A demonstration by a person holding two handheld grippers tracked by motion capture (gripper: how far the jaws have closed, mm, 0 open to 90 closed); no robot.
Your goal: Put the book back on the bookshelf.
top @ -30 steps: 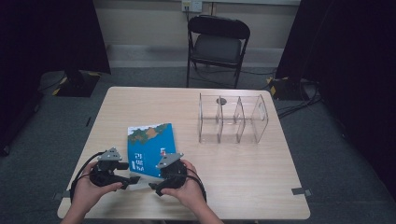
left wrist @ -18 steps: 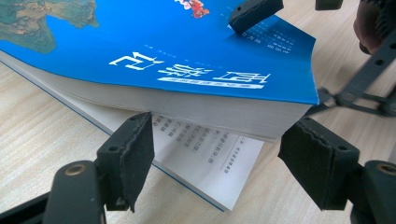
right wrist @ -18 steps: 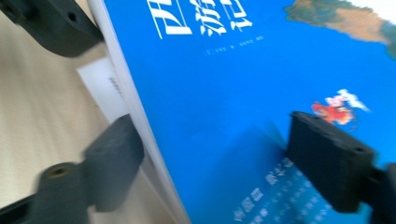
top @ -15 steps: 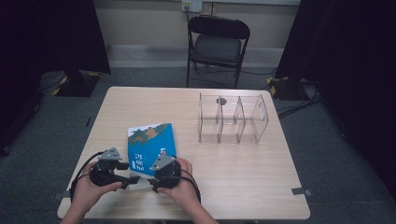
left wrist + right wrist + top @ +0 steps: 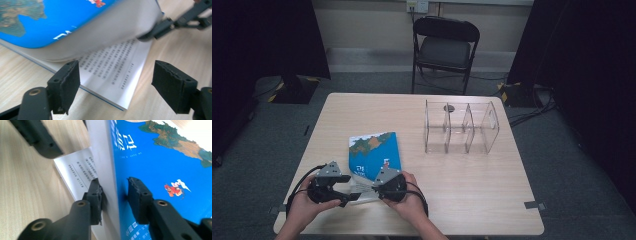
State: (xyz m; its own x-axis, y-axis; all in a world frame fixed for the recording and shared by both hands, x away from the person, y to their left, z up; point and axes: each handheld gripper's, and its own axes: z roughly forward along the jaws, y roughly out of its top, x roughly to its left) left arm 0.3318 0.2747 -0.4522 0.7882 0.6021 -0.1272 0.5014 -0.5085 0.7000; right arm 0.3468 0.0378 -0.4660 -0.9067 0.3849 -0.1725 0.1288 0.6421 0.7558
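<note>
Right gripper (image 5: 113, 195): fingers (image 5: 96, 195) have just been closing on the lifted blue cover and front pages of the book (image 5: 374, 155); the left pad touches the page side, the other sits at the cover face. Left gripper (image 5: 116, 85): fingers (image 5: 67, 85) parted and empty, having just opened a little, straddling the book's near corner above the exposed printed page. Book lies on the desk (image 5: 462, 190) at the near left, just ahead of both hands. Clear divider rack (image 5: 461, 127) stands well apart, far right.

Blue book cover (image 5: 375, 152) – green-brown map print
</note>
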